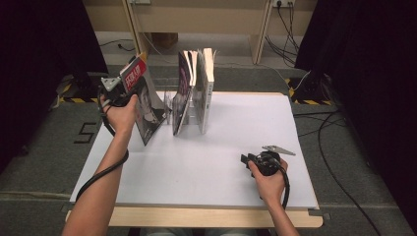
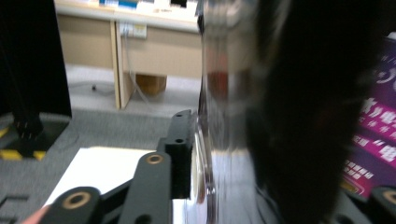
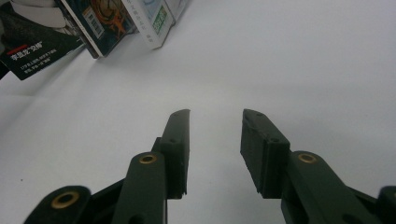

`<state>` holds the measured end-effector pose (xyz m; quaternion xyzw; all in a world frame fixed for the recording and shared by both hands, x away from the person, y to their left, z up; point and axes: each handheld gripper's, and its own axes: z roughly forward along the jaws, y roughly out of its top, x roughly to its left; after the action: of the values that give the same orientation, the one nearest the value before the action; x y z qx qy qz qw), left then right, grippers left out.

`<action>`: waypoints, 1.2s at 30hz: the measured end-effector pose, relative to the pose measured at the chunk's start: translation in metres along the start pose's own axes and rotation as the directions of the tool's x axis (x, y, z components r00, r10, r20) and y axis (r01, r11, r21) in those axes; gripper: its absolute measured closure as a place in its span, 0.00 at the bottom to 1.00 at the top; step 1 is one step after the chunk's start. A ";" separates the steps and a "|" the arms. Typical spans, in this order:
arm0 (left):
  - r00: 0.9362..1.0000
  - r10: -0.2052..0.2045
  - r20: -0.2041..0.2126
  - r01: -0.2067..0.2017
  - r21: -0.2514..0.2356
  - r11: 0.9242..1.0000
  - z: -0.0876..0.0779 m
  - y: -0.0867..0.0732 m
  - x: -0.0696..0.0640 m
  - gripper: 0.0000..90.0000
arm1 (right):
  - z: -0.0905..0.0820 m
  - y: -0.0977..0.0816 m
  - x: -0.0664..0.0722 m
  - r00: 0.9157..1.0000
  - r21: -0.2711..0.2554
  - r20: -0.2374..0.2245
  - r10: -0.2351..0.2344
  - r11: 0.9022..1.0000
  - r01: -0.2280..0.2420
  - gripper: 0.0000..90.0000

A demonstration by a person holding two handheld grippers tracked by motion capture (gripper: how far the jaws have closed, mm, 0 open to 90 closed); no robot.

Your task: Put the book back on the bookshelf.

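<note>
While the left claw (image 1: 129, 84) grips a tilted magazine (image 1: 146, 101) just left of the upright books (image 1: 196, 91), we note the right claw (image 1: 244, 159) gaping empty, near the white surface's (image 1: 206, 157) front-right, well apart from those books.

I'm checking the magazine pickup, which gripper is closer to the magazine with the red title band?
Left. The left gripper is clamped on the red-banded magazine, holding it tilted beside the standing books. The right gripper rests open on the white table, well apart.
</note>
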<state>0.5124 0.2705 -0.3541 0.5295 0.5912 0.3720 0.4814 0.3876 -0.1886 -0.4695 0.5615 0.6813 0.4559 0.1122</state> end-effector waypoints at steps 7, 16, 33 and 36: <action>1.000 0.005 0.025 -0.006 0.024 1.000 0.003 0.008 -0.009 0.96 | 0.001 0.000 0.000 1.000 0.015 -0.003 0.010 1.000 -0.010 0.71; 0.993 0.099 0.068 -0.083 -0.208 0.975 -0.014 0.043 -0.029 0.96 | 0.002 0.000 -0.002 1.000 0.009 0.000 0.004 1.000 -0.004 0.71; 0.996 0.072 0.060 -0.061 -0.173 0.983 0.005 -0.007 -0.004 0.86 | 0.002 -0.001 -0.002 1.000 0.006 -0.001 -0.004 1.000 0.004 0.71; 0.996 0.053 0.073 -0.042 -0.146 0.988 0.000 -0.002 -0.002 0.80 | 0.002 -0.001 -0.002 1.000 0.010 -0.003 -0.004 1.000 0.004 0.71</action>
<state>0.5122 0.2687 -0.3557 0.5213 0.5310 0.4045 0.5316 0.3884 -0.1891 -0.4721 0.5599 0.6851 0.4532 0.1091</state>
